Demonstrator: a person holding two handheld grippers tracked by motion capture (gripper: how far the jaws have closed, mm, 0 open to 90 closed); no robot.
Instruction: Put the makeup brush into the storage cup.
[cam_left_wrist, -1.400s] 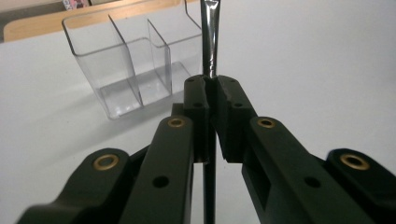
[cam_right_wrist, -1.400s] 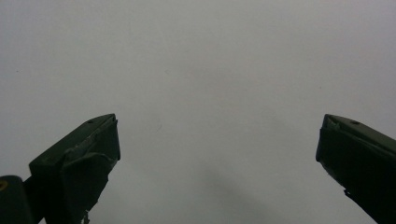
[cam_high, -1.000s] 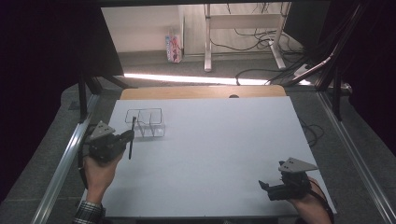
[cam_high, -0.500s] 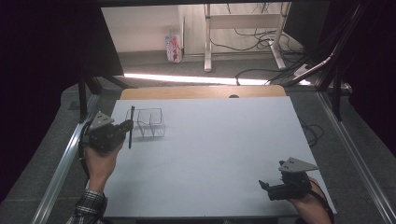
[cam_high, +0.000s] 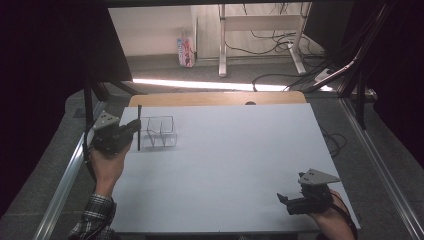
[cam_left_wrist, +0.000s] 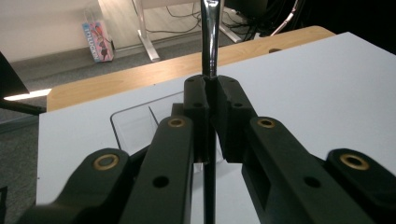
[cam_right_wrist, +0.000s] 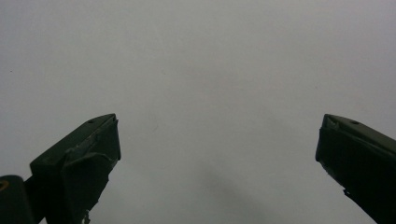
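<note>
Compartment tray (cam_high: 159, 132) on table (cam_high: 240, 160) far left, rod (cam_high: 139, 127) upright just left of it

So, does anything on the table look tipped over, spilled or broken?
Nothing stands out. The clear tray sits flat on the table. The left gripper holds a thin dark rod upright beside the tray. The right gripper is open over bare table.

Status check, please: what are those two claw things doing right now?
Left gripper shut on thin dark rod, beside clear tray. Right gripper open, idle.

Grey carpet floor (cam_high: 165, 67), desk legs (cam_high: 222, 45)
</note>
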